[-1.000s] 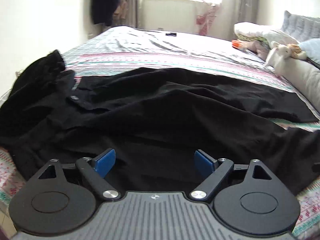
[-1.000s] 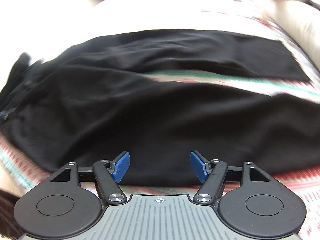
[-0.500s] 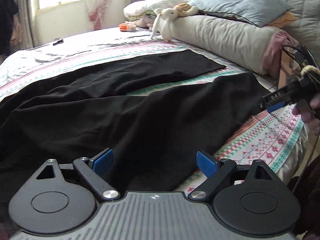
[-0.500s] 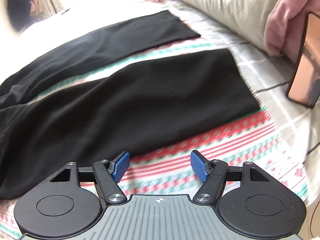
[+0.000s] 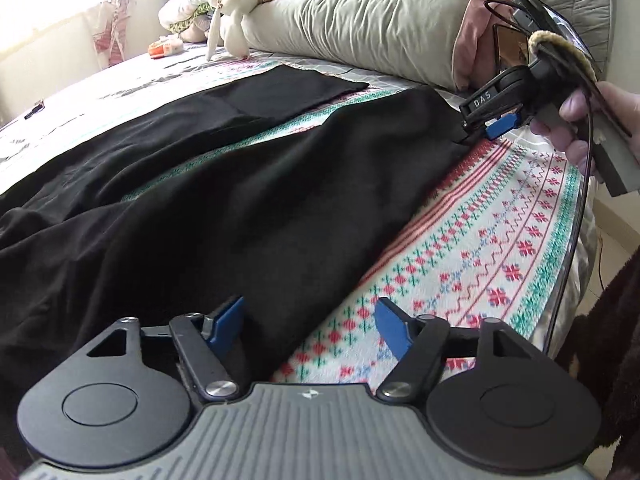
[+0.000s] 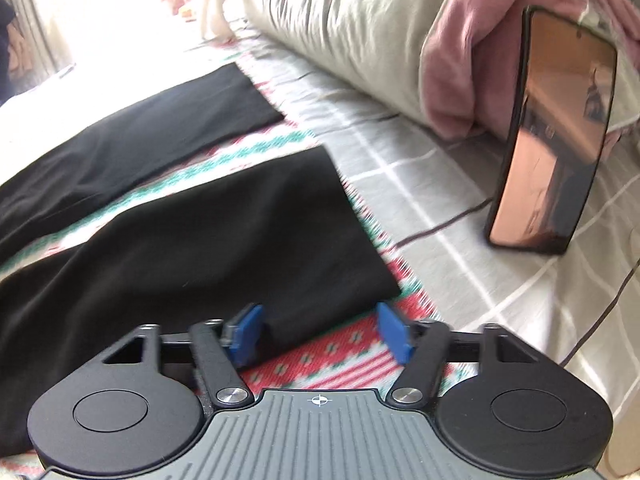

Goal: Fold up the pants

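Black pants point(image 5: 224, 184) lie spread flat on the bed with the two legs apart. My left gripper point(image 5: 310, 322) is open, low over the near leg's lower edge, its left pad point(image 5: 228, 320) over the cloth. My right gripper point(image 6: 322, 334) is open at the near corner of that leg's cuff point(image 6: 352, 264), which lies between its pads. It also shows in the left wrist view point(image 5: 490, 124), at the cuff corner, in a hand. The far leg point(image 6: 132, 136) lies flat beyond.
A patterned bedsheet point(image 5: 480, 248) covers the bed. A long beige bolster point(image 5: 360, 28) with a pink cloth and a propped phone point(image 6: 556, 136) lies along the head end. A stuffed rabbit point(image 5: 234, 12) sits further back. A cable point(image 5: 576, 216) hangs by the bed edge.
Both grippers have swung right along the near leg from the waist end to the cuff end. The right gripper has come down to the cuff corner. Both stayed open.
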